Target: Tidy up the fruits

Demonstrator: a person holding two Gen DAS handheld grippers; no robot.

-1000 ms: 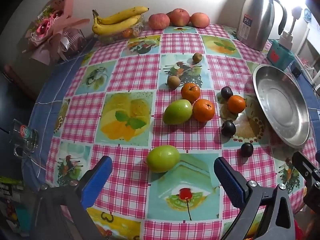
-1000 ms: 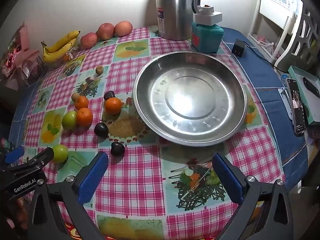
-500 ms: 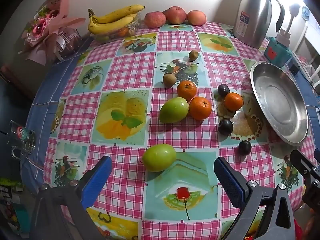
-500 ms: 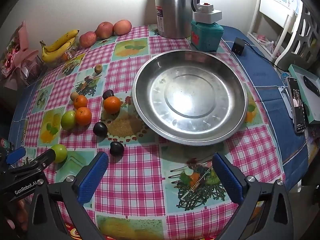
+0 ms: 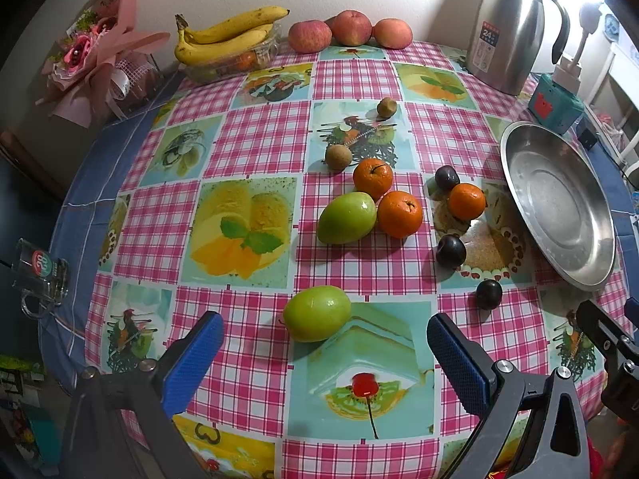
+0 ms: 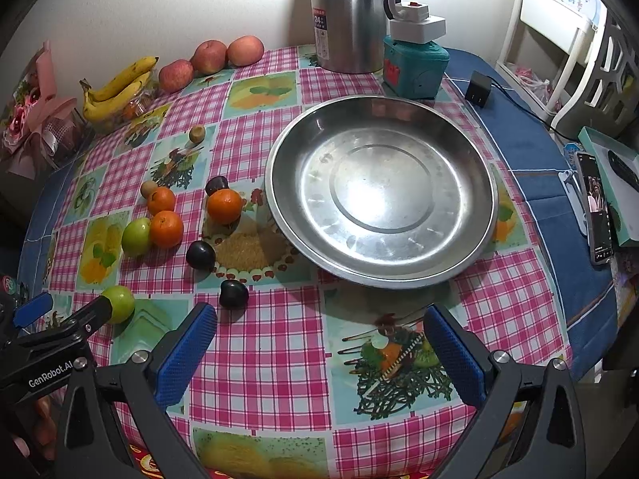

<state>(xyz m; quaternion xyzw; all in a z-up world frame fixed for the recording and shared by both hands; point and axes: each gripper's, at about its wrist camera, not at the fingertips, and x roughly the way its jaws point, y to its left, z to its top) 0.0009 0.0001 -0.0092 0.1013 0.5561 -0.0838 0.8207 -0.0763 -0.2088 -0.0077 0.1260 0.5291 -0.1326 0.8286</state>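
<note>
Green, smooth and rounded, the nearest fruit lies loose on the tabletop at lower centre of the left wrist view, just ahead of the left hand-held gripper, whose blue pads stand wide apart and hold nothing. An off-centre closure could squirt it toward the near edge. The right hand-held gripper, equally wide and empty, faces the steel pan, still without fruit; the dark plum at lower left may roll if nudged.

thermos | teal box | bouquet | glass mug | phone | charger
</note>
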